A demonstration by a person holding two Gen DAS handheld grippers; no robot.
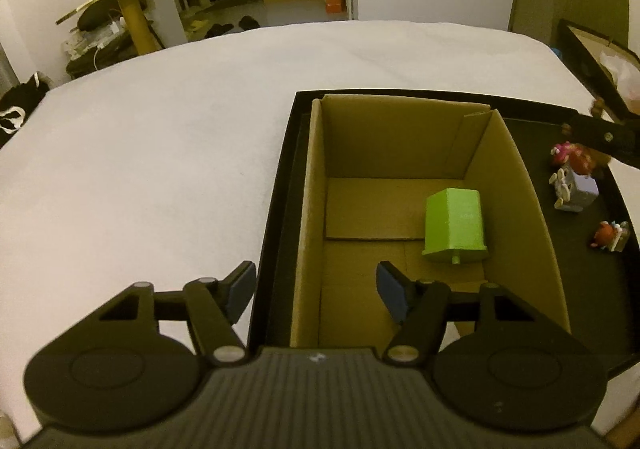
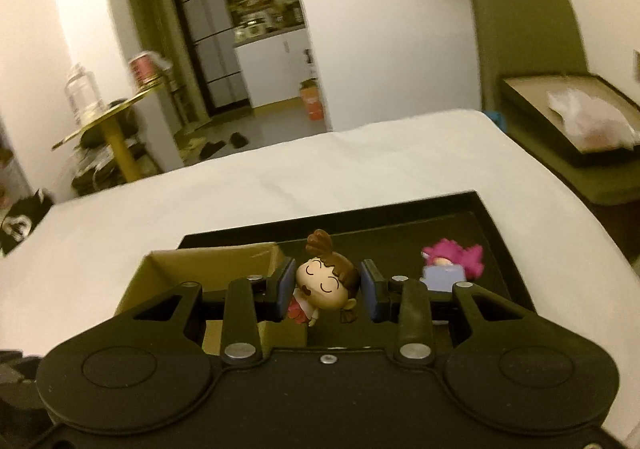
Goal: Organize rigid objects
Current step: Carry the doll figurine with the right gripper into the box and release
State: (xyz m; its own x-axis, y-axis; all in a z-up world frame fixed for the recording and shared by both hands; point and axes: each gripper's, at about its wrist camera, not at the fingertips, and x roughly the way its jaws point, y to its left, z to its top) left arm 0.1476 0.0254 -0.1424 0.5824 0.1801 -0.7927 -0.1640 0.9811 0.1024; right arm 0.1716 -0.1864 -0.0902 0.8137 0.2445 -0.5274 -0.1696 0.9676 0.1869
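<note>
Right hand-held gripper (image 2: 327, 291) clamped on brown-haired figurine (image 2: 326, 283), held above black tray (image 2: 486, 209), beside cardboard box (image 2: 216, 261). Left hand-held gripper (image 1: 316, 291) spread wide, empty, one finger over box (image 1: 516, 185), other outside over white table (image 1: 160, 153). Green block (image 1: 454, 223) lies on box floor. Pink-haired figurine (image 2: 454, 263) sits in tray.

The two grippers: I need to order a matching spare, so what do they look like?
Both the left gripper and the right gripper are matte black plastic, with a ribbed body, two round discs, silver pivot pins and linkage arms ending in flat blue pads. No cables show.
</note>
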